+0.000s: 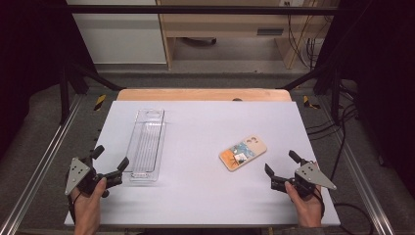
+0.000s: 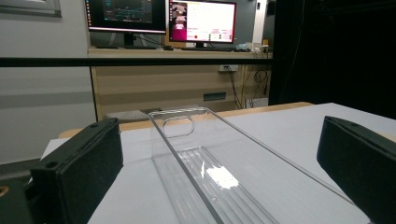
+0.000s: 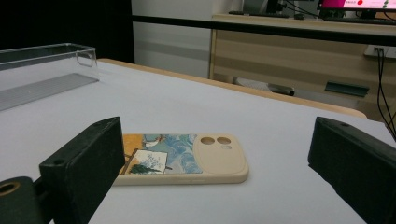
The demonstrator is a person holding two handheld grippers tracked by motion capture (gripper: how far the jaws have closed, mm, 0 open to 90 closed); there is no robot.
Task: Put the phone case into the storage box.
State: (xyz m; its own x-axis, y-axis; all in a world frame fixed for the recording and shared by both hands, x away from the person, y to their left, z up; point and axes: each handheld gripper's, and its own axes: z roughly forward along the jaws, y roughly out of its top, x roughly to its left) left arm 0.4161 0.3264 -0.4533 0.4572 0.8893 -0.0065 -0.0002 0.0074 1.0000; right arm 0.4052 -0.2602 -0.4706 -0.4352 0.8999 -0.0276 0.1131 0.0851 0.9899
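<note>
Lying flat on the white table (image 1: 195,196), the phone case (image 1: 242,153) sits right of centre, with the clear plastic tray (image 1: 146,146) well apart from it on the left side. From above, the left gripper (image 1: 111,161) rests just beside the tray's near end and the right gripper (image 1: 280,162) just short of the case, both with jaws spread wide and empty. The right gripper view adds what the high view blurs: the case's painted back and beige camera block, facing up. The left gripper view looks down the tray's length, revealing its ribbed floor, its far handle cut-out, and monitors (image 2: 161,18) beyond the table.
</note>
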